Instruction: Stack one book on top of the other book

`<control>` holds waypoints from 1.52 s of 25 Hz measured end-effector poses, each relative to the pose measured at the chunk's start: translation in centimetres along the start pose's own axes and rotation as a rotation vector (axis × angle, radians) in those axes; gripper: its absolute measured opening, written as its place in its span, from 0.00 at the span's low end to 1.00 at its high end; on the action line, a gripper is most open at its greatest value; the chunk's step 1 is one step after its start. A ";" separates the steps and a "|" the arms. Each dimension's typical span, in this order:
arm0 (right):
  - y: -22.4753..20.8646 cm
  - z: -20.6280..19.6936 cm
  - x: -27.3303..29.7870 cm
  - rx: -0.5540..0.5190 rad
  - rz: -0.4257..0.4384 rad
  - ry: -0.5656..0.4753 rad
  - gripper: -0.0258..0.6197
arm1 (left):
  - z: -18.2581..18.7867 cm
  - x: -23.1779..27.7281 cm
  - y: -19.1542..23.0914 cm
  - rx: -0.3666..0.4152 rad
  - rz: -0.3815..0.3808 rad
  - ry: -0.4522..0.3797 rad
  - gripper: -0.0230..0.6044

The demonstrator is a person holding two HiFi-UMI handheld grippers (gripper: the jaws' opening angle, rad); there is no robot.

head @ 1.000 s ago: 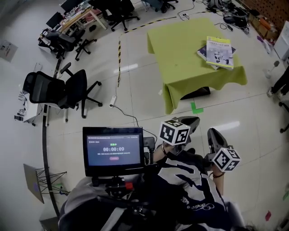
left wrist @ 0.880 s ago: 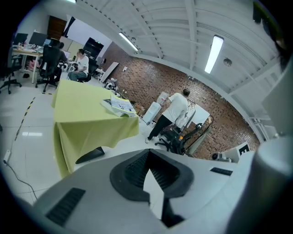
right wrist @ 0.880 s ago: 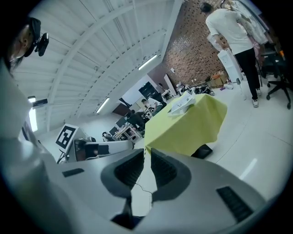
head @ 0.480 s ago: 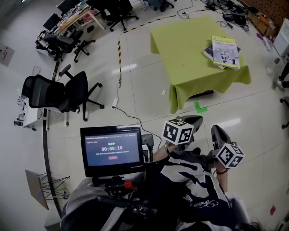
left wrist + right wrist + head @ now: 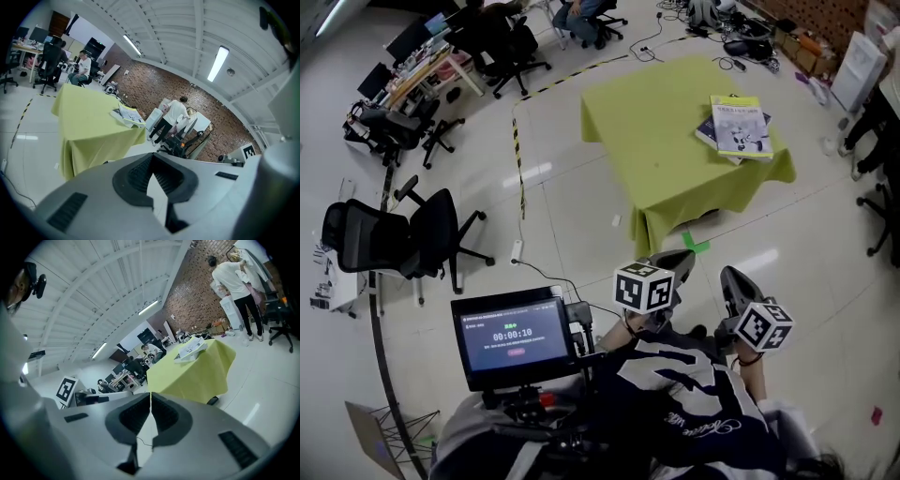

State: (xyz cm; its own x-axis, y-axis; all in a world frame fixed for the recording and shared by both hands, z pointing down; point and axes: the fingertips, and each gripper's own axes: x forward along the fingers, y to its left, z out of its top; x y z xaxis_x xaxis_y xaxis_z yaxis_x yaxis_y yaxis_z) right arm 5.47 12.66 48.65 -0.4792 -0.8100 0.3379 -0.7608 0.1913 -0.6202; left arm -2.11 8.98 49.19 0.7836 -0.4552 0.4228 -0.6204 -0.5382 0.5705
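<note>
Closing just now, the right gripper (image 5: 733,277) pinches nothing; the left gripper (image 5: 679,256) is likewise shut and empty, both well short of the green table (image 5: 656,141). The books (image 5: 739,128) lie stacked at its right corner, seemingly finished.

The upper book (image 5: 741,127) lies flat and face up on the lower book (image 5: 703,133); its cover is pale, with a yellow-green band along the top and a dark drawing in the middle; the lower book is dark bluish, showing only as a strip past the upper one's left edge, slightly askew to it; both rest near the right edge of the green-draped table (image 5: 647,122).
</note>
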 end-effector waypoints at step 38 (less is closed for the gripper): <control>1.4 -1.9 0.7 -0.009 -0.002 0.045 0.03 | -0.7 -1.2 1.4 -0.006 -0.009 0.015 0.04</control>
